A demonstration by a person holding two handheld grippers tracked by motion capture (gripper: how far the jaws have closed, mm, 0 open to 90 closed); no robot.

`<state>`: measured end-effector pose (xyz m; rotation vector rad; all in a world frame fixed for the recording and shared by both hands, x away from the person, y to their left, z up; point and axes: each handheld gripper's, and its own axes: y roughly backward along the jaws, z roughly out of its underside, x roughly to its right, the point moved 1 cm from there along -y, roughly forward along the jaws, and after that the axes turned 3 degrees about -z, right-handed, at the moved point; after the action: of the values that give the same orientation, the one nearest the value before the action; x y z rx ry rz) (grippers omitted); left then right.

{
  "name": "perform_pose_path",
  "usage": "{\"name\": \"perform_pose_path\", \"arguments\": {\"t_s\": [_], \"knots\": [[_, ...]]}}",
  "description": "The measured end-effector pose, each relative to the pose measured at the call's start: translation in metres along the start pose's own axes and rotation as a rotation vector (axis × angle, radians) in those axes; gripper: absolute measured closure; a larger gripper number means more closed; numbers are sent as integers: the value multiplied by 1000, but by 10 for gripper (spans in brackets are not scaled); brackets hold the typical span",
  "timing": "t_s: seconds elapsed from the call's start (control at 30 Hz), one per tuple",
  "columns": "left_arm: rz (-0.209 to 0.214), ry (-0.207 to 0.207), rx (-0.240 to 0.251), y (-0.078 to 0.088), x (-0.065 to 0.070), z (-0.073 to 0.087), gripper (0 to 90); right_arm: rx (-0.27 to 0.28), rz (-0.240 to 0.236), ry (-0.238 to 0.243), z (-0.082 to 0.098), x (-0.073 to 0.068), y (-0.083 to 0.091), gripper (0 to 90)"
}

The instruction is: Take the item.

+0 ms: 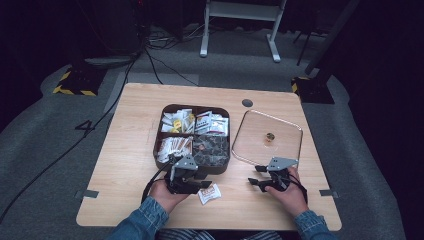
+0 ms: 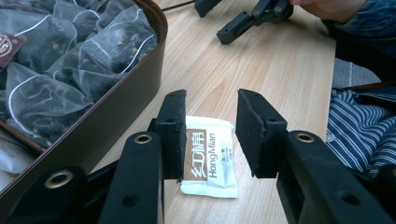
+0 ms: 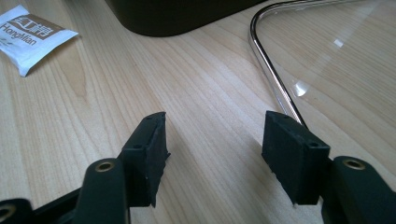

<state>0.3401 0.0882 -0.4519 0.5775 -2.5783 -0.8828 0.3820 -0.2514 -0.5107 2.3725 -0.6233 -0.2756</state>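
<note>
A white sachet point(image 1: 209, 193) with a brown label lies flat on the wooden table, in front of the dark brown compartment box point(image 1: 156, 145). My left gripper point(image 1: 204, 185) hovers just over it, jaws apart. In the left gripper view the sachet point(image 2: 210, 158) rests on the table between and below the two pads, which stand clear of it; my left gripper point(image 2: 211, 95) is open. My right gripper point(image 1: 256, 175) is at the front right, open, with bare table between its jaws point(image 3: 212, 126). The sachet point(image 3: 32, 30) also lies at the upper left of the right gripper view.
The box point(image 2: 135, 88) holds mesh tea bags point(image 2: 70, 51) in its near compartment and paper sachets point(image 1: 195, 121) in the others. A clear glass lid point(image 1: 250, 150) with a small knob point(image 1: 270, 136) lies to its right, its metal rim point(image 3: 271, 70) close to my right gripper.
</note>
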Motion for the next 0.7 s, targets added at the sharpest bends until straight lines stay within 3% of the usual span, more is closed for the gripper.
{"name": "perform_pose_path", "arguments": {"t_s": [0.17,0.4,0.53,0.7], "knots": [[-34,4,0,5,-1,1,635,-1,2,1,0,0,0,404],[-114,13,-4,24,-6,14,635,0,0,0,0,0,0,403],[-137,24,-11,32,-9,20,635,-2,1,0,0,0,0,396],[-146,38,-41,37,-15,26,626,-7,4,-23,-1,0,-1,318]]}}
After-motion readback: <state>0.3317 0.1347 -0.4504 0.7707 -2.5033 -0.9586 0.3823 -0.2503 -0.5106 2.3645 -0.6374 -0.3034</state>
